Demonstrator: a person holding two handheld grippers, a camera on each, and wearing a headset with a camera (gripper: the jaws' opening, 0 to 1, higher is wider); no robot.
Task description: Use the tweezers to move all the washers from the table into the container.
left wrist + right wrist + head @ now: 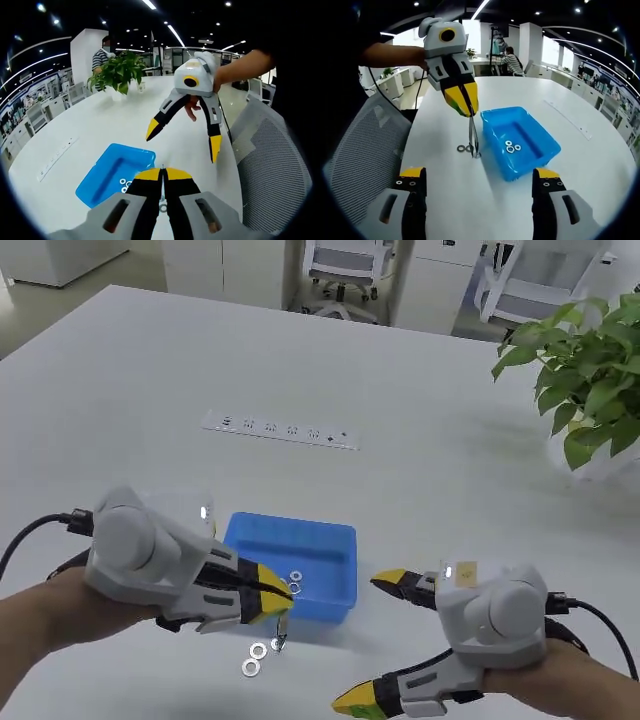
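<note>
White counter (420, 390) in an open office carries the work, with a power strip (280, 429) far beyond both sets of jaws and a potted plant (590, 370) off to the right. Left gripper (461, 102): jaws closed on the tweezers (472, 131), which hang tips-down from them. Directly under those tips lie the loose washers (465, 148), at least two side by side on the counter, just beside the outer wall of the blue container (532, 162). Three washers (512, 146) already rest inside it. Right gripper (365, 640): jaws spread wide, holding nothing, well apart from the left jaws. Whether the tweezer tips have closed on a washer cannot be told; they appear to touch, or nearly touch, the one nearest the container. Step in hand, by judgement: pick-up of one washer. Set the tips so that one leg enters the hole, or both legs straddle the ring. Squeeze steadily and lift straight up until the washer clears the container wall. Carry it over the wall before releasing. Keep the right jaws clear of the path, or use them to steady the container.
</note>
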